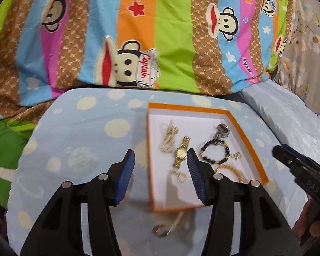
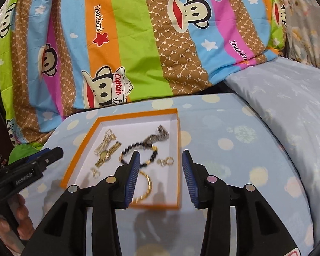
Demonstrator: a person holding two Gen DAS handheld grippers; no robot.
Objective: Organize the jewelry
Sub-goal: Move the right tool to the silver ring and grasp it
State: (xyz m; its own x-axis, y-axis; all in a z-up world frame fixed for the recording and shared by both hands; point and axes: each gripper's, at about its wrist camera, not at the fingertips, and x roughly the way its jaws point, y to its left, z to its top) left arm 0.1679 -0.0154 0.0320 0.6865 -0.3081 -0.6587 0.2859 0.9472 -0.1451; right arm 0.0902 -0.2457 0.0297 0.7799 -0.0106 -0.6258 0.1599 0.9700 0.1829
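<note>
2 grippers, left gripper [image 1: 161, 155] and right gripper [image 2: 161, 156], hover with jaws spread and empty over the orange box [image 1: 248, 136]. Most jewelry lies inside; 1 gold ring [image 1: 161, 230] lies outside its near edge. I think collecting it comes next, with a low, careful pinch.

At the lower centre of the left wrist view, a small gold ring [image 1: 161, 230] outside the orange box [image 1: 248, 140] is blurred. The gold chain [image 1: 232, 170] is partly hidden behind the left tool [image 1: 161, 155]. In the right wrist view, the right tool [image 2: 160, 156] covers part of the black bead bracelet [image 2: 138, 153]. The frame's left edge cuts off the hand [image 2: 21, 219].
</note>
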